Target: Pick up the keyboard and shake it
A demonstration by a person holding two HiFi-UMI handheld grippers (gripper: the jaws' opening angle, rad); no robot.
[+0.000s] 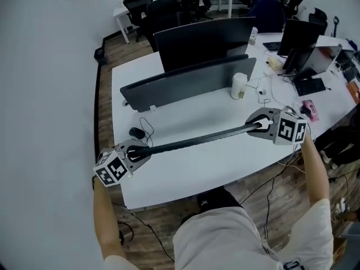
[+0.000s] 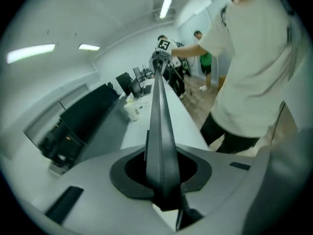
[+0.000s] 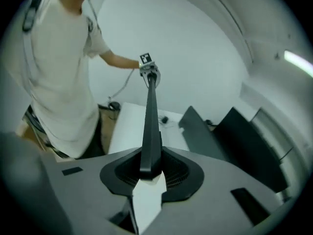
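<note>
Head view first: the keyboard is up off the table, turned on edge so it reads as one thin dark line. It spans from the left gripper to the right gripper, one at each short end. Behind it a white cup stands upright beside a long dark panel, well clear of the keyboard. What is in the cup I cannot tell from here. A mouse lies on the table near the left end.

Left gripper view now: the jaws are nearly together and clamped on the keyboard's end, its edge running straight away to the far gripper. The cup shows off to the left, its inside hidden.

Right gripper view: same story, jaws narrow and pinching the other end, the board stretching off towards the person's other hand.

To my eye this thing is light and stiff; it shows no sag between the two holds. The ends are the right places to hold, since they keep the pads off the keys. The edges are thin and smooth, though, so a hard shake could let it slide in the pads. A firm, even squeeze on both sides looks wise.
</note>
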